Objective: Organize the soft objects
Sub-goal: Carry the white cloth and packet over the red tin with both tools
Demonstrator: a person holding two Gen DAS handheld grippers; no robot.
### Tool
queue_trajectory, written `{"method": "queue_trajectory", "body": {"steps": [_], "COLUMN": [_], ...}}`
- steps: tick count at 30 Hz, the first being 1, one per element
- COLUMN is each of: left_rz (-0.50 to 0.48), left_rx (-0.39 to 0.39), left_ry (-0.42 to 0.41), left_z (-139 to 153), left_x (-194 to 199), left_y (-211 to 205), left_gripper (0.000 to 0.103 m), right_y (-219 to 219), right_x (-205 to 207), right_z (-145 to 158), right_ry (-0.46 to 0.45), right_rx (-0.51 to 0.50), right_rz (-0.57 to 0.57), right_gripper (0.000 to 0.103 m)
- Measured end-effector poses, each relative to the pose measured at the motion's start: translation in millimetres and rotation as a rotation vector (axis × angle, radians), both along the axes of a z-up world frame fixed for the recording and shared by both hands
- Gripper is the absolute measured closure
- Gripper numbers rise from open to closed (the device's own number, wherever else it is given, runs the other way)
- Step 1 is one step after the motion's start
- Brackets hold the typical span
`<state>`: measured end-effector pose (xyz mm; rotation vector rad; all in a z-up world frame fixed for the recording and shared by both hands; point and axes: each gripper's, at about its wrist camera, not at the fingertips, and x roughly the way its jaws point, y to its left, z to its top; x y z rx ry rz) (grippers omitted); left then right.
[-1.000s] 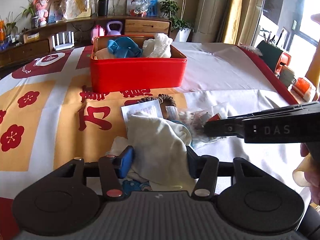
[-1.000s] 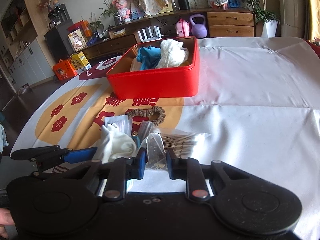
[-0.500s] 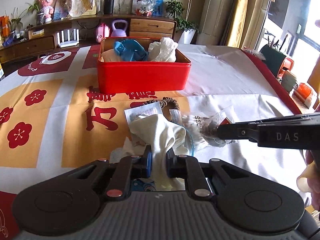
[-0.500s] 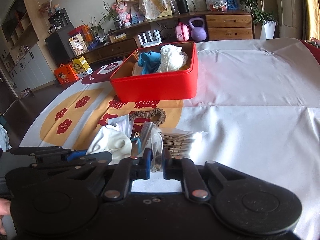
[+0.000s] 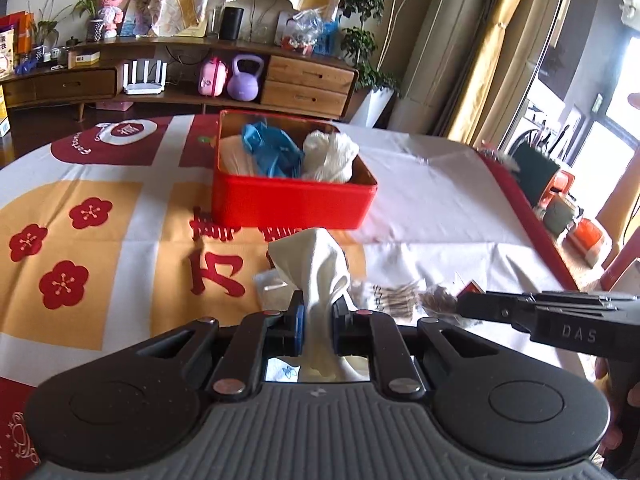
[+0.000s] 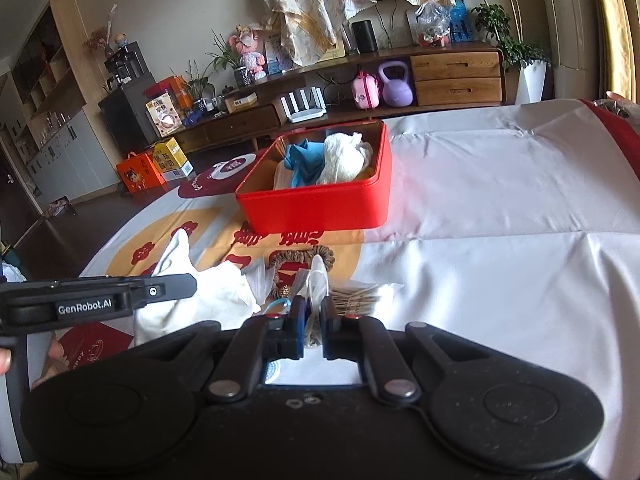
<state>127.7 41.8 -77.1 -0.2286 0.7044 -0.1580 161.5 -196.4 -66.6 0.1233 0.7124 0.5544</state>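
Observation:
My left gripper is shut on a white cloth and holds it lifted above the table; the cloth also shows in the right wrist view. My right gripper is shut on a clear plastic bag of small items. A red box stands ahead of both, holding a blue cloth and a white cloth; the box also shows in the right wrist view. A brown scrunchie lies on the table.
Small packets lie on the patterned tablecloth near the grippers. A low wooden cabinet stands behind the table. The table's right edge has a red border.
My left gripper, shut on the white cloth since half a second ago, has lifted it off the pile. My right gripper has also risen with the plastic bag.

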Motion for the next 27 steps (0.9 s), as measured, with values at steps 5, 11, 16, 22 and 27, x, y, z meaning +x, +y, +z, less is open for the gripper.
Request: {"method": "queue_trajectory", "body": {"steps": [5,11,16,22,27], "left_rz": [0.008,0.005,0.006,0.001,0.005], "left_rx": [-0.008,-0.005,0.01,0.01,0.042], "left_ry": [-0.006,-0.009,0.0,-0.026,-0.047], "left_z": [11,25,36,51,64], "left_x": [-4,-6,-3,2,14], "left_y": [4,2,-1,2,3], "left_gripper": [0.09,0.09,0.09,0.09,0.09], "right_y": [-4,-6,-4,0,5], "right_x": [-6,-10,-10,-3,8], "right_z": [13,31,44,58,70], "right_ry": [-0.02,-0.05,-0.076,-0.107,-0.141], "right_rx": [0.009,0.007,-0.01,-0.02,-0.037], "right_rz": [0.006,0.022,0.031,0.048,0.054], "right_gripper": [0.096,0.096,0.096,0.096,0.096]}}
